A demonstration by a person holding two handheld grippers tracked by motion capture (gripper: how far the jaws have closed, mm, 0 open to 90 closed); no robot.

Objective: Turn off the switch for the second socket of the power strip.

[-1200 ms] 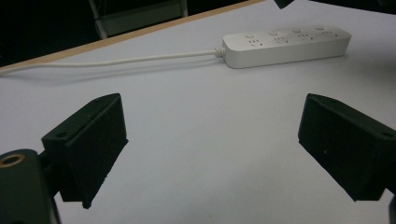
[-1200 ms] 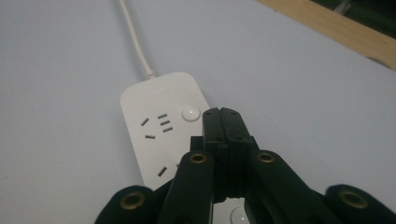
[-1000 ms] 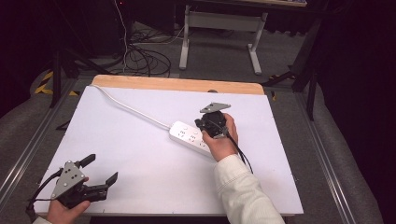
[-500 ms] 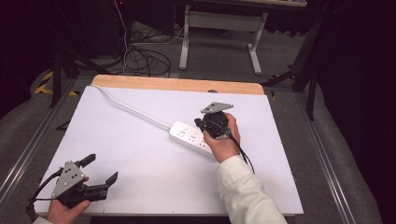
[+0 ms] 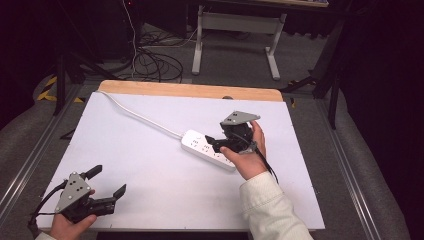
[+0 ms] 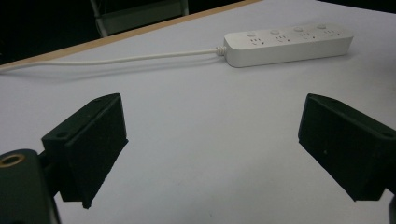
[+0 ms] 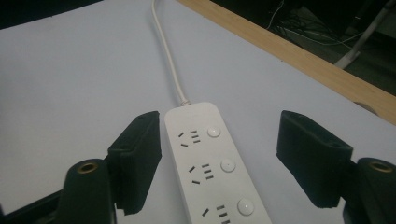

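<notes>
A white power strip (image 5: 206,149) lies near the middle of the white table (image 5: 150,165), and its cord (image 5: 140,117) runs to the far left corner. A hand holds my right gripper (image 5: 214,143) low over the strip's right end, open. In the right gripper view the open gripper (image 7: 222,128) has a jaw on each side of the strip (image 7: 210,163), neither pressing it. My left gripper (image 5: 107,181) rests open at the table's near left corner. In the left gripper view it (image 6: 215,130) holds nothing, with the strip (image 6: 287,44) far ahead.
A wooden strip (image 5: 190,90) edges the table's far side. Beyond it are a floor with loose cables (image 5: 150,60) and a metal stand (image 5: 235,30). Grey rails (image 5: 350,165) run along both sides of the table.
My right gripper has edged slightly to the right over the strip. The left gripper has stayed where it was.
</notes>
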